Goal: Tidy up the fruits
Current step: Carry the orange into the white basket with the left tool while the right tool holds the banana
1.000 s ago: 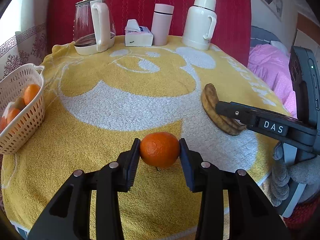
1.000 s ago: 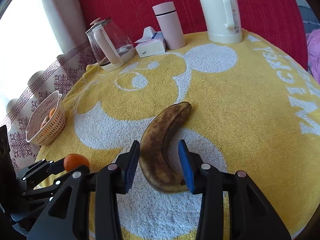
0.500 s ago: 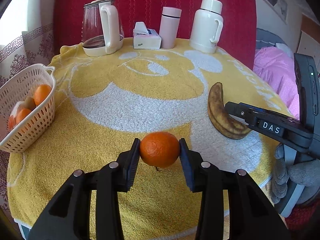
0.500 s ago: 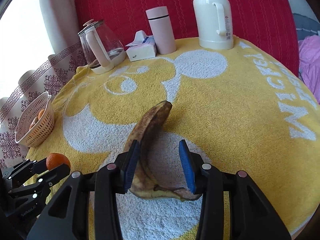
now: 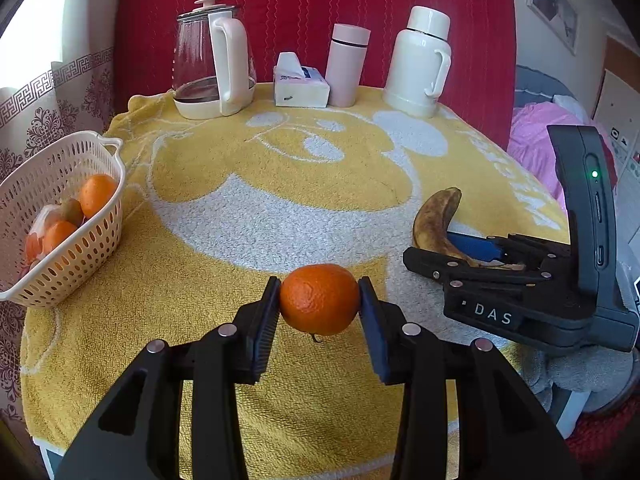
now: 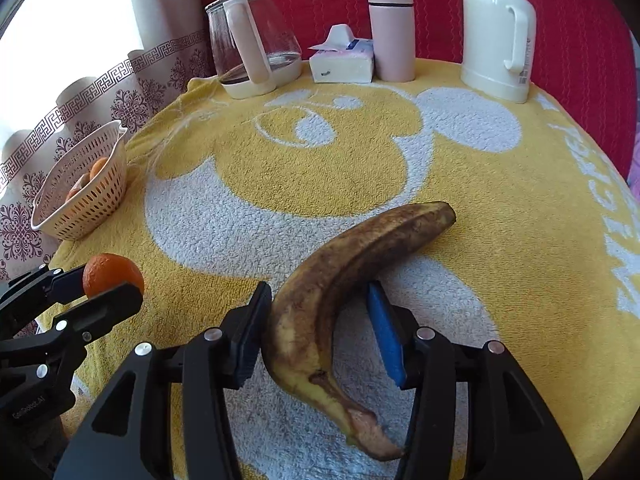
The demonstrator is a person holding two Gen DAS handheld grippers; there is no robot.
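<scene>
Two fruits are in work now, and I judge this is the carrying step for one and the grasping step for the other. At the far left the basket [image 5: 68, 248] stands near the table edge, with some oranges already inside. My left gripper [image 5: 319, 306] holds the orange [image 5: 319, 299] tight between its pads, lifted a little above the yellow towel [image 5: 280, 184]. Next I should bring it left and release it over the basket; the towel between is free, so the way is open. To the right, my right gripper [image 6: 318, 320] stands wide around the brown banana [image 6: 340, 272], which lies on the towel; the left pad touches it, the blue pad [image 6: 386, 332] is apart. It needs to close before lifting. The kettle [image 5: 214, 68] and bottles stand far at the back, well apart.
</scene>
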